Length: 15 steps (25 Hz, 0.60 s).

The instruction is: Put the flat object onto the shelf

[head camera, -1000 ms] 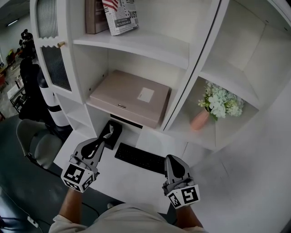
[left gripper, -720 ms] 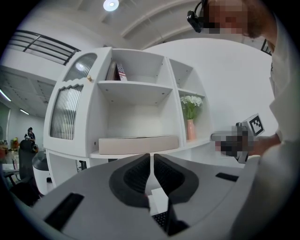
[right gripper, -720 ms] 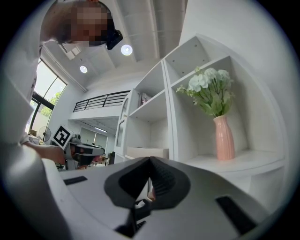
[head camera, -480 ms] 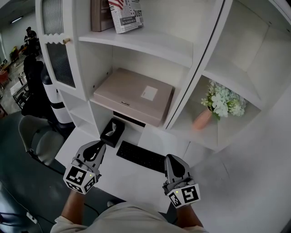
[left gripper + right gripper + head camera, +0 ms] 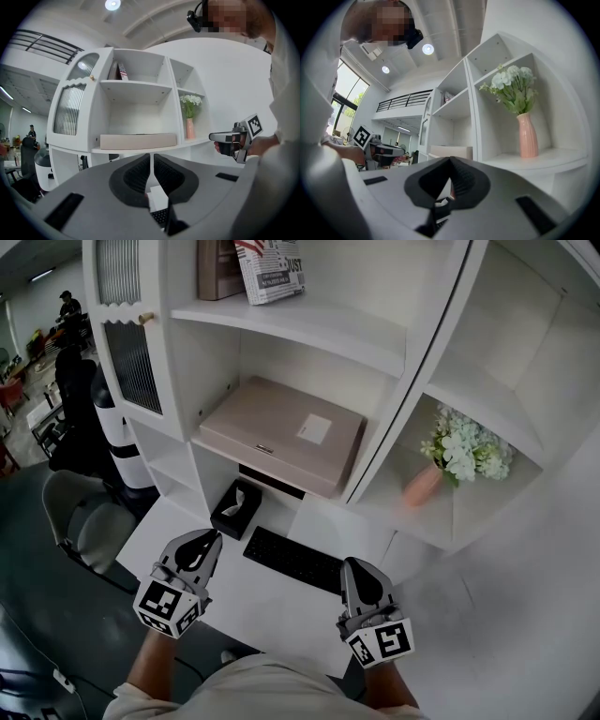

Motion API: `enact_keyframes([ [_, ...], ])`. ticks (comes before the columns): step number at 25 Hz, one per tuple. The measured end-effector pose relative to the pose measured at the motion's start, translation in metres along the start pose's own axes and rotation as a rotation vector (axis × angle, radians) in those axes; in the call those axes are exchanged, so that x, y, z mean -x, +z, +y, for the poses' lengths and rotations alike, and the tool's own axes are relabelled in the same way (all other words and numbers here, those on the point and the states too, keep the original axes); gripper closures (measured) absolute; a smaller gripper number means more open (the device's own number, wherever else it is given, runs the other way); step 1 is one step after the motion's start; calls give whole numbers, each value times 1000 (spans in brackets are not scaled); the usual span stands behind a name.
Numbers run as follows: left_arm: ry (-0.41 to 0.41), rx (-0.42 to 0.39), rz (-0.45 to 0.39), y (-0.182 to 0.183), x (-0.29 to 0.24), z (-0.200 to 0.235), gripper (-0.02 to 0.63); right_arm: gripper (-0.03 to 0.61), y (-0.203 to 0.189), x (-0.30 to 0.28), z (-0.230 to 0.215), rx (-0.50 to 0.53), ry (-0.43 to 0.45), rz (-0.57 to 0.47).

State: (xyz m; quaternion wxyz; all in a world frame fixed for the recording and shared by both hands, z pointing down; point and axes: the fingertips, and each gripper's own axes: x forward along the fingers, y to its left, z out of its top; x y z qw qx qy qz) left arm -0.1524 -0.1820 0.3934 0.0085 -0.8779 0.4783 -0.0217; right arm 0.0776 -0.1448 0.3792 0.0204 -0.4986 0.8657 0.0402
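Note:
The flat beige box [image 5: 281,432] lies on the middle shelf [image 5: 211,444] of the white unit, with a white label on top. It also shows in the left gripper view as the flat beige box [image 5: 138,140] and in the right gripper view as the flat beige box [image 5: 451,152]. My left gripper [image 5: 208,538] hovers low over the desk's left side, shut and empty. My right gripper [image 5: 354,563] hangs over the desk's front right, jaws together, nothing in them. Both are well below and short of the box.
A black keyboard [image 5: 292,561] and a black tissue box [image 5: 236,507] sit on the white desk [image 5: 272,601] under the shelf. A pink vase of flowers [image 5: 424,486] stands in the right compartment. Books [image 5: 272,268] lean on the upper shelf. A grey chair [image 5: 84,521] is at the left.
My left gripper has drawn back from beside the tissue box toward me. The right gripper has stayed put. The view has shifted slightly.

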Motion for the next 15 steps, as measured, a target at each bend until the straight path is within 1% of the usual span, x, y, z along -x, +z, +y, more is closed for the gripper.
enact_keyframes([
  [15, 4, -23, 2, 1, 3, -6, 588, 575, 0, 2, 1, 5, 16, -3],
])
